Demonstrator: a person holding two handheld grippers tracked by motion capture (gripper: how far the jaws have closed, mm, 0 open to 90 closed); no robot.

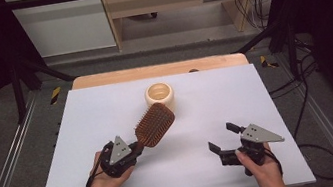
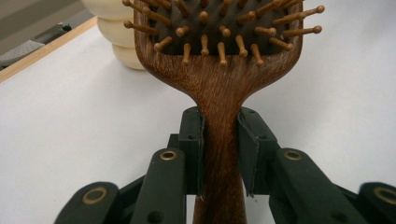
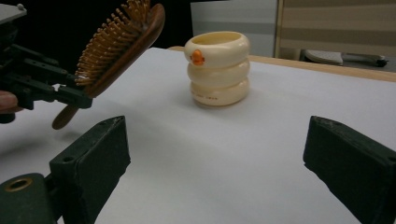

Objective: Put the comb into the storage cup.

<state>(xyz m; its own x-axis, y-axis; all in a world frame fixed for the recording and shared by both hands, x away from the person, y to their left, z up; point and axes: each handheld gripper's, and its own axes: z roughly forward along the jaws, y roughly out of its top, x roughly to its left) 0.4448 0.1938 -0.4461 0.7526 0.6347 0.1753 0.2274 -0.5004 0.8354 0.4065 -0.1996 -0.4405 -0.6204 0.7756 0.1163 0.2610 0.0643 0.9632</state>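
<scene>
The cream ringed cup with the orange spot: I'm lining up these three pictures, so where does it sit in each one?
High view: the cream ringed cup stands at centre top of the white table, beyond the brown wooden paddle hairbrush.
Left gripper view: top left, behind the brush head.
Right gripper view: upper centre, upright.
Shared landmark: the hairbrush held by the left gripper.

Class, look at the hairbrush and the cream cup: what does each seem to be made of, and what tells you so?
Hairbrush: wood, probably, with a smooth brown finish; grain streaks run along the handle, and the pins look wooden too.
Cream cup: glossy plastic or glazed ceramic, hard to tell; soft highlights sit on its three stacked rings.
</scene>
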